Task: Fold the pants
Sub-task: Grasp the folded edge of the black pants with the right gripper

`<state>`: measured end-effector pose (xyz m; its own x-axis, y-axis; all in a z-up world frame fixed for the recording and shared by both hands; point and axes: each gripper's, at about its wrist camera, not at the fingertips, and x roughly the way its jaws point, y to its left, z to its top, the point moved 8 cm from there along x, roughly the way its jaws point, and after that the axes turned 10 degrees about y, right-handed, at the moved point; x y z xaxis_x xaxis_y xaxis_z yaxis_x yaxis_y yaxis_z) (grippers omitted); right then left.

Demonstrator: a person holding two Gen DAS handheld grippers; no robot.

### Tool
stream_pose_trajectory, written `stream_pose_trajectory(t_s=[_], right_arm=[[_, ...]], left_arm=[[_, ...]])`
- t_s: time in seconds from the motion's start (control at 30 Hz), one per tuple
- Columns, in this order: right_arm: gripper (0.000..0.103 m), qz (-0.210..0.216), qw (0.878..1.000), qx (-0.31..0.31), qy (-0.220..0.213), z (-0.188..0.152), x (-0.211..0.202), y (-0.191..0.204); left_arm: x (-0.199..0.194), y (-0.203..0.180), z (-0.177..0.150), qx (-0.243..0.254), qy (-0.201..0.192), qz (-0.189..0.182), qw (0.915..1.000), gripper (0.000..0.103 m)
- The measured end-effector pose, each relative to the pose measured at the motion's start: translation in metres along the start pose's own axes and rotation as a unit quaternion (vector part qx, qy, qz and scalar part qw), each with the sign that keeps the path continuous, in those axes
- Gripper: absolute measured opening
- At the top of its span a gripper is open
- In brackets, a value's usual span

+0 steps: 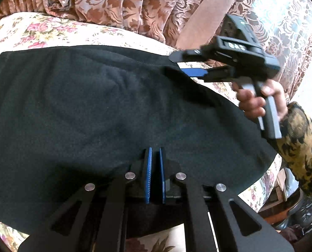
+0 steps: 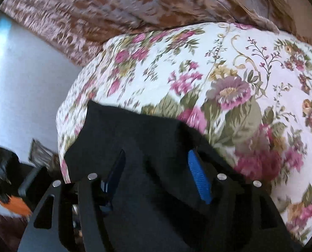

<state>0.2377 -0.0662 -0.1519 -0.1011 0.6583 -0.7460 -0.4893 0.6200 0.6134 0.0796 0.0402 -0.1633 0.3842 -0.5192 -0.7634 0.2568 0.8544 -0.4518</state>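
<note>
The soft black pants lie spread out flat on the bed cover with pink flowers. The left gripper sits low at the near edge of the pants, its blue pads squeezed together on the black cloth. The right gripper is over the far edge, held by a hand, jaws apart and letting go.

Bed cover: white, pink-and-green floral print
Curtain: brown patterned, pleated, behind bed
Floor: pale, daylight glare
</note>
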Motion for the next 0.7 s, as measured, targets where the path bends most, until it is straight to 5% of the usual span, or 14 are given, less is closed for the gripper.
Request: stream_pose_trajectory(t_s=[0.1, 0.17, 0.23, 0.3, 0.37, 0.5, 0.67, 0.7], right_arm=[[0.062, 0.038, 0.999, -0.006, 0.024, 0.005, 0.012, 0.011], [0.052, 0.040, 0.999, -0.002, 0.004, 0.011, 0.011, 0.012], [0.024, 0.031, 0.999, 0.008, -0.020, 0.015, 0.007, 0.007], [0.009, 0.052, 0.996, 0.035, -0.067, 0.018, -0.009, -0.001], [0.008, 0.096, 0.987, 0.064, -0.110, 0.019, -0.025, -0.009], [0.006, -0.005, 0.995, 0.069, -0.068, 0.018, 0.015, -0.026], [0.010, 0.050, 0.991, 0.103, -0.071, 0.013, 0.008, -0.038], [0.017, 0.049, 0.991, 0.098, -0.079, 0.011, 0.000, -0.035]], left_arm=[[0.000, 0.001, 0.000, 0.001, 0.001, 0.001, 1.0000, 0.005], [-0.001, 0.001, 0.000, 0.001, 0.000, 0.002, 1.0000, 0.005], [0.000, 0.001, -0.001, -0.001, -0.002, 0.001, 1.0000, 0.005], [-0.001, 0.002, -0.001, -0.004, -0.003, -0.002, 1.0000, 0.005], [0.000, 0.003, -0.001, -0.006, -0.006, -0.006, 1.0000, 0.005], [0.003, 0.004, 0.000, -0.007, 0.001, 0.000, 1.0000, 0.005], [0.000, 0.009, 0.003, -0.030, 0.013, -0.017, 0.9993, 0.005], [-0.002, 0.008, 0.006, -0.032, 0.016, -0.020, 0.9991, 0.005]])
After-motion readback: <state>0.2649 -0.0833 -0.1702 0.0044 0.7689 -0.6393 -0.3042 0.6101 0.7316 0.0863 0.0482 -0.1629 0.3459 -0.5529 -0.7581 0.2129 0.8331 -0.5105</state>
